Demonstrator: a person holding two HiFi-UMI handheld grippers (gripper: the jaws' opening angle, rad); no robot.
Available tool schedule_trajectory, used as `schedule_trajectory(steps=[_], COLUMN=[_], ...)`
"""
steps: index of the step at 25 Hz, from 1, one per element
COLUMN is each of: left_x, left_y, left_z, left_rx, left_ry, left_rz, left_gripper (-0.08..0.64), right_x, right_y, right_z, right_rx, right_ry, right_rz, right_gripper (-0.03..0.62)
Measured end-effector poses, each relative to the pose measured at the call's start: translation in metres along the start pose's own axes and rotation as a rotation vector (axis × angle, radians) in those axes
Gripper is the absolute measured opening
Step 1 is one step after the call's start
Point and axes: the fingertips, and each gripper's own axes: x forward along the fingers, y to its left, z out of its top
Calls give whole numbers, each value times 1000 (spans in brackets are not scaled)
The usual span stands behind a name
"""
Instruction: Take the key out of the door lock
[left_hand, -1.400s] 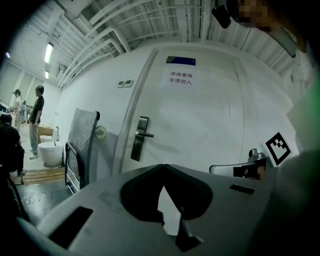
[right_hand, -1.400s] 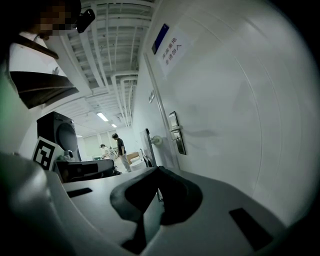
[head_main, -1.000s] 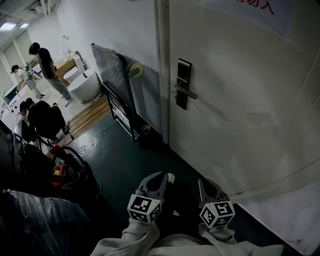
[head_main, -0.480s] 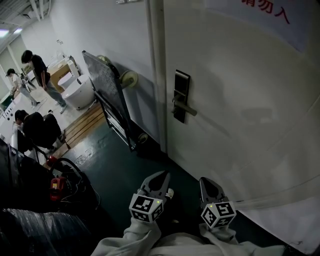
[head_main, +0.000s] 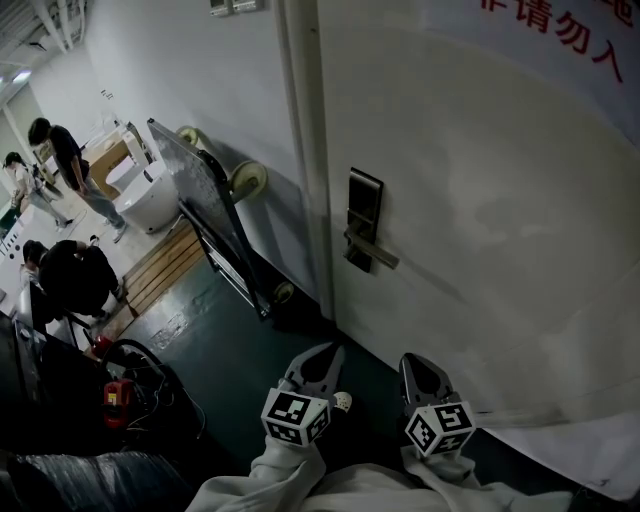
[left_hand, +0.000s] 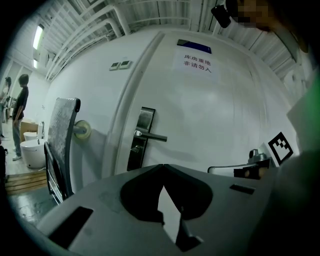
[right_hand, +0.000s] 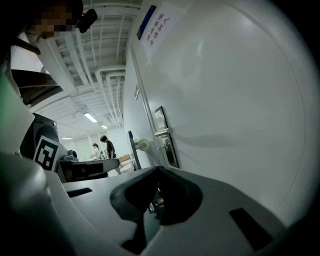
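**Fingers.** The left gripper (left_hand: 162, 168) has its fingers pressed together, tip against tip, with nothing between them. The right gripper (right_hand: 159, 170) has its fingers closed in the same way and is also empty.

**Gripper position.** In the head view both grippers sit side by side at the bottom of the frame, close together but not touching. Both point toward the white door (head_main: 480, 250). They are low and well short of the lock.

**Task item.** The dark lock plate (head_main: 363, 215) stands upright near the left edge of the door. The lever handle (head_main: 372, 252) projects from it. The key (left_hand: 134, 148) shows as a small projecting piece on the lock plate, just below the lever handle. It is too small to show any detail. Neither gripper touches it.

**Surroundings.**
- A notice (head_main: 560, 35) with red characters is fixed near the top edge of the door.
- A platform trolley (head_main: 200, 195) stands on end against the wall, past the left edge of the door, with its wheels facing outward.
- The floor (head_main: 230, 350) is dark green.
- People (head_main: 60, 160) are at the far left of the head view.
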Motion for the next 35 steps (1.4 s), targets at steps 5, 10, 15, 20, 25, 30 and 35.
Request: schedule_trajectory(steps=[5, 10, 15, 20, 25, 30, 35], left_x=[21, 38, 62, 82, 97, 104, 107], left_y=[13, 22, 39, 58, 72, 76, 83], left_z=[9, 17, 26, 33, 36, 35, 25], left_rx=[-5, 3, 6, 6, 0, -17, -121], left_ry=[0, 0, 1, 1, 9, 19, 28], left_rz=[-26, -59, -88, -106, -145, -188, -188], left_gripper=[13, 14, 14, 14, 14, 14, 14], right_x=[17, 28, 49, 66, 80, 79, 73], right_y=[-8, -15, -22, -30, -35, -36, -37], right_z=[12, 20, 28, 34, 34, 37, 34], right_rx=[-1, 5, 17, 34, 54, 44, 42], right_ry=[-10, -24, -38, -56, -73, -84, -70], right_rz=[-30, -62, -90, -130, -178, -229, -269], right_gripper=[52, 52, 52, 52, 52, 52, 51])
